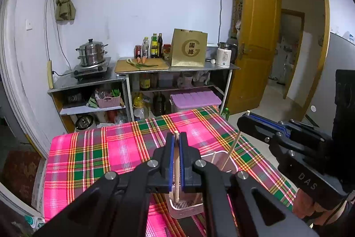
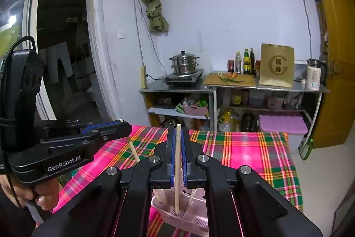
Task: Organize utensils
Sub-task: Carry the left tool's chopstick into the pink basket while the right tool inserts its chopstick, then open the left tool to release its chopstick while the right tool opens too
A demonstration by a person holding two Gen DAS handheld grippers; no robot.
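My left gripper (image 1: 176,135) is shut on a wooden chopstick (image 1: 176,170) held nearly upright, with its lower end inside a pink perforated utensil holder (image 1: 188,209) on the plaid table. My right gripper (image 2: 178,130) is shut on a second chopstick (image 2: 177,188) whose lower end also dips into the pink holder (image 2: 195,219). Each gripper shows in the other's view: the right gripper (image 1: 243,121) at the right, with its chopstick (image 1: 230,151) slanting down into the holder, and the left gripper (image 2: 127,126) at the left. A few more sticks lean inside the holder.
The table wears a pink and green plaid cloth (image 1: 99,154). Behind it stand steel shelves with a steamer pot (image 1: 92,52), bottles (image 1: 153,46), a cutting board, a brown paper bag (image 1: 188,48) and a white kettle (image 1: 224,54). A yellow door (image 1: 255,37) is open at right. A person's hand (image 2: 44,197) grips the left handle.
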